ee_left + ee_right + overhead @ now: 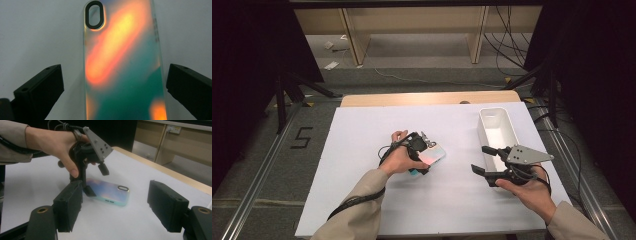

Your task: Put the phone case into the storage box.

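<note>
Between spread left fingers (40, 90): phone case (123, 65).

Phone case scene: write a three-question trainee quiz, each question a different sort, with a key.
1. True or false: the left gripper is clamped shut on the phone case.
2. What stands behind the right gripper? A) white bin B) red cup C) book
3. Fill in: the case lies flat on the white ____.

Key: 1 false, its jaws straddle the case, open. 2 A, the white bin. 3 table.
</note>
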Demonstrator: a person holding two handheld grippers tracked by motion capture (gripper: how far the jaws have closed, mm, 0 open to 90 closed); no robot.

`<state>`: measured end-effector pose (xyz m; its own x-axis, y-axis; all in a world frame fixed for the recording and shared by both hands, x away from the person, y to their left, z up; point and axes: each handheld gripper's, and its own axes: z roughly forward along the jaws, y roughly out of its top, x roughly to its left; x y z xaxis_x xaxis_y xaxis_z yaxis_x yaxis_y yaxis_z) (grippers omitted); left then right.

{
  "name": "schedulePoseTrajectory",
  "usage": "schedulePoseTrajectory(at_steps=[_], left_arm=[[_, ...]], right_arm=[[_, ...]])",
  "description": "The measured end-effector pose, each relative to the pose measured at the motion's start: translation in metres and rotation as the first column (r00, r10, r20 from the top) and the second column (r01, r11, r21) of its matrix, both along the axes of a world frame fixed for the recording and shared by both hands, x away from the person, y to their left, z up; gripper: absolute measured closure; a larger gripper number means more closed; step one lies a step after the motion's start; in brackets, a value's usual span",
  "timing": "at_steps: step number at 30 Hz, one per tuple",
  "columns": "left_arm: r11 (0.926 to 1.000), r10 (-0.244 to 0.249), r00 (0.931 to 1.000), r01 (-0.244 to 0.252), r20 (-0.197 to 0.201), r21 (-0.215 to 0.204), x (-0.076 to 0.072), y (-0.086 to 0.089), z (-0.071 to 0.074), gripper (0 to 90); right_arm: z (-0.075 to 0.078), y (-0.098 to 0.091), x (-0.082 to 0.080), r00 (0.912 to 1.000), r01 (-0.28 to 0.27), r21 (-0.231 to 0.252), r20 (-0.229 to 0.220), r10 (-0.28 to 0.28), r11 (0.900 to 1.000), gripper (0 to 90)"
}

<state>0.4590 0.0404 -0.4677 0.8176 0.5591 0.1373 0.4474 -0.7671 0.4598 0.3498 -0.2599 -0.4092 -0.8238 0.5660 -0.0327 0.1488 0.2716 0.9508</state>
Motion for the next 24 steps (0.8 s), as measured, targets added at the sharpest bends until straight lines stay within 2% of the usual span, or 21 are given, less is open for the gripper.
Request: schedulePoseTrajectory(at_steps=[11, 18, 24], left_arm=[[0.9992, -0.014, 0.9991, 0.016, -0.041, 0.036, 0.006, -0.005, -0.005, 0.3], [0.9995, -0.009, 0.9980, 0.011, -0.063, 0.030, 0.010, -0.006, -0.006, 0.0], [0.9990, -0.025, 0.9963, 0.028, -0.083, 0.035, 0.014, -0.006, -0.006, 0.0]], right_arm=[[0.000, 0.000, 0.000, 1.0000, -0.004, -0.007, -0.003, 0.004, 1.0000, 29.2], [0.000, 0.000, 0.000, 1.0000, -0.005, -0.005, -0.003, 0.005, 1.0000, 29.2], [0.000, 0.001, -0.001, 1.0000, -0.008, -0.008, -0.001, 0.008, 0.9999, 29.2]])
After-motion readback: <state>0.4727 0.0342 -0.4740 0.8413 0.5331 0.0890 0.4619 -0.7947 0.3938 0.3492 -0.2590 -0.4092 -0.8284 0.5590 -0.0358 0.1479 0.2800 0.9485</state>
